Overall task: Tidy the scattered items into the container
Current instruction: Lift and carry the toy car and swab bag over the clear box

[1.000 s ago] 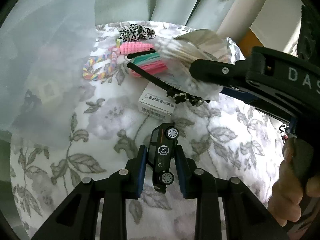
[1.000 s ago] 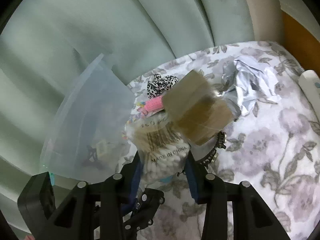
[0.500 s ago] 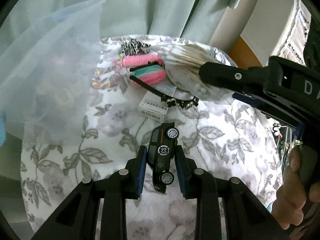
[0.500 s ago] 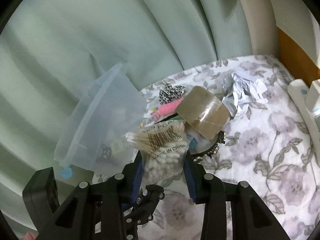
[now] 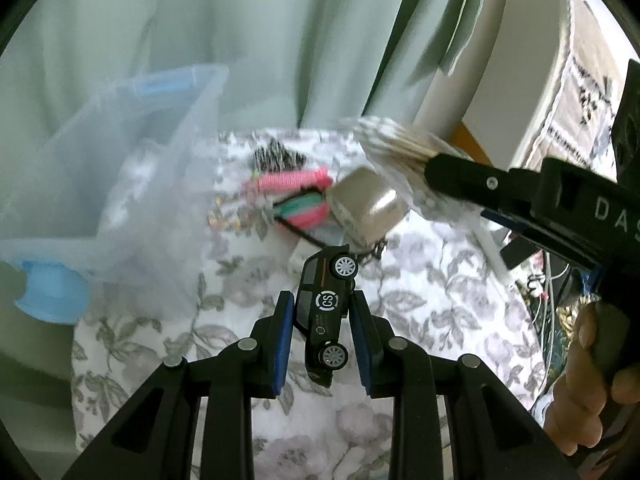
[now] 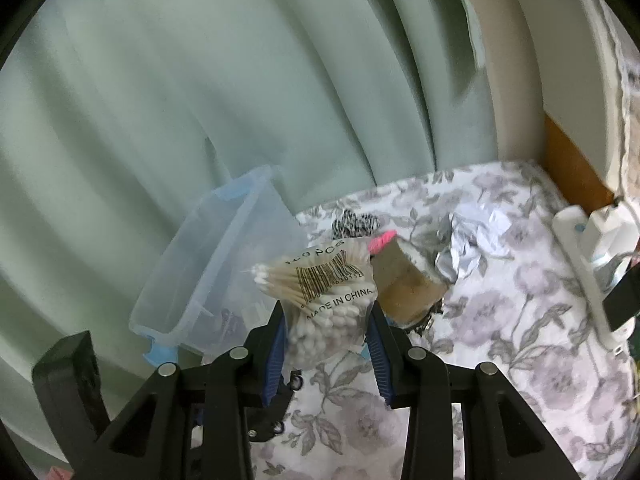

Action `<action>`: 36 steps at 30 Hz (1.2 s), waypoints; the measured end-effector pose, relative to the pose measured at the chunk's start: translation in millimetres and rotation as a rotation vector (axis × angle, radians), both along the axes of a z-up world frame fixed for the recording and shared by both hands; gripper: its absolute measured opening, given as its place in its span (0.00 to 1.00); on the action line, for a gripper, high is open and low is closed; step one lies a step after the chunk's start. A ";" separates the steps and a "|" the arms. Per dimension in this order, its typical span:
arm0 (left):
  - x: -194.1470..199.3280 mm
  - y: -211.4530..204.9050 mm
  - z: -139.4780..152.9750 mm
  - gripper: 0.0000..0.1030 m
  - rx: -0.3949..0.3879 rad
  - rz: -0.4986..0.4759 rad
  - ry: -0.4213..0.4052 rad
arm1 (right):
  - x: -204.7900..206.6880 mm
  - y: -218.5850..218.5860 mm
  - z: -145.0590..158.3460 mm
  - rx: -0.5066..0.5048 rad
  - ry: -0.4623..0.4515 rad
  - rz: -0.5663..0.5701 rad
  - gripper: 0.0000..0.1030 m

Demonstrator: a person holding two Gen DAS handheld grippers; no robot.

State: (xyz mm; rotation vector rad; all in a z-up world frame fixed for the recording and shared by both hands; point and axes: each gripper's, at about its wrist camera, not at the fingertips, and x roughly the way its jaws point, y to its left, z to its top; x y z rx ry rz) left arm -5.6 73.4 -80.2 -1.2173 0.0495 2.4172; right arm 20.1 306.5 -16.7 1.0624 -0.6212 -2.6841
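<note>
My left gripper (image 5: 323,312) is shut on a black toy car (image 5: 326,308), held above the floral cloth. My right gripper (image 6: 326,332) is shut on a clear bag of cotton swabs (image 6: 328,292); the bag also shows in the left wrist view (image 5: 394,152). A roll of brown tape (image 6: 408,284) hangs beside the bag, and it shows in the left wrist view (image 5: 366,206) too. The clear plastic container (image 6: 208,272) with blue clips stands at the left, also seen in the left wrist view (image 5: 104,184). Pink and green hair ties (image 5: 300,196) lie on the cloth.
A black-and-white scrunchie (image 6: 354,222) and crumpled silver foil (image 6: 468,244) lie at the back of the floral table (image 6: 500,320). A white power strip (image 6: 588,268) runs along the right edge. Green curtains (image 6: 240,100) hang behind. A white box (image 5: 298,258) lies under the car.
Both grippers have risen with their loads. The table and container now look farther away, and the tape roll has swung with the swab bag.
</note>
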 end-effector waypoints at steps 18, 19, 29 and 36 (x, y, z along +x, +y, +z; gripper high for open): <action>-3.5 -61.5 86.9 0.28 0.094 0.107 0.231 | 8.4 -43.4 80.8 0.072 0.165 0.049 0.39; -4.5 -66.1 89.5 0.28 0.097 0.116 0.238 | 7.7 -46.9 83.8 0.075 0.171 0.055 0.39; -13.3 -114.8 101.5 0.28 0.139 0.218 0.275 | -3.0 -83.6 98.5 0.110 0.197 0.122 0.39; -18.5 -140.5 100.8 0.28 0.162 0.270 0.276 | -10.2 -103.7 100.1 0.134 0.193 0.165 0.39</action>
